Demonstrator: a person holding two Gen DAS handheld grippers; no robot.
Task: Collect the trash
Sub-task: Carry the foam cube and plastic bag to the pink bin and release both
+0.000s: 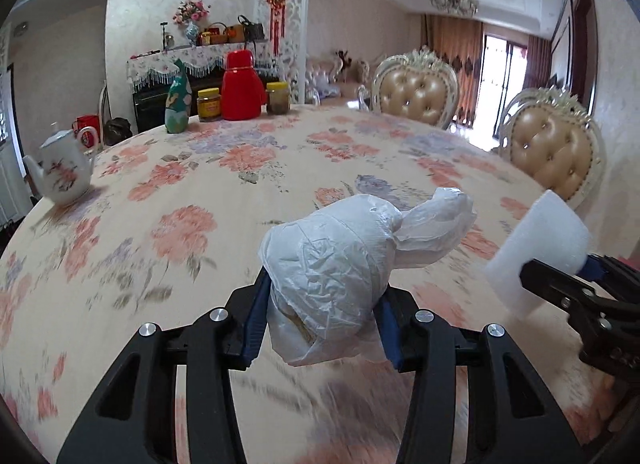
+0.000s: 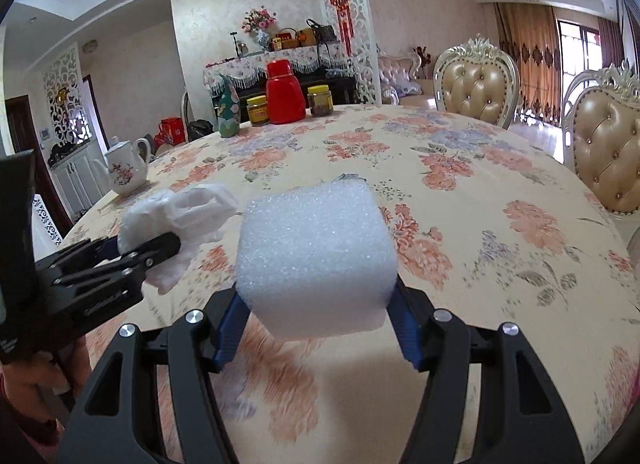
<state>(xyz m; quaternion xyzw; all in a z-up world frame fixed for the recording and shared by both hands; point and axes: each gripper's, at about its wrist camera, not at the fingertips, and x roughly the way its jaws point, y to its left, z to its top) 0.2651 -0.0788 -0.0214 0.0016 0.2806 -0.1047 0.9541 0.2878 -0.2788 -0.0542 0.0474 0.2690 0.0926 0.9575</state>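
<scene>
- Above the flowered tablecloth (image 1: 248, 168), the left gripper (image 1: 320, 316) carries a crumpled white plastic bag (image 1: 336, 264); its blue pads (image 1: 254, 316) press on the bundle from both sides, the jaws part-way closed, and the bag hangs clear of the cloth with a loose twisted end pointing away to the right.
- Just to its right, the right gripper (image 2: 316, 316) clamps a white foam block (image 2: 312, 256) between its blue pads (image 2: 230, 324), the jaws about half open around it; the block is off the table too.
- In the left wrist view the foam block (image 1: 536, 248) and the right gripper's black frame (image 1: 580, 296) show at the right edge; in the right wrist view the plastic bag (image 2: 180, 220) and the left gripper (image 2: 120, 260) show at the left.
- At the far edge of the table stand a red thermos (image 2: 284, 94), two yellow-lidded jars (image 2: 258, 110) on either side of it, and a teal figurine (image 2: 229, 112).
- A white floral teapot (image 2: 126, 170) sits near the table's left rim, well apart from both grippers.
- Two padded, gold-trimmed chairs (image 2: 474, 82) stand along the right side of the table.
- The cloth near both cameras is blurred.
</scene>
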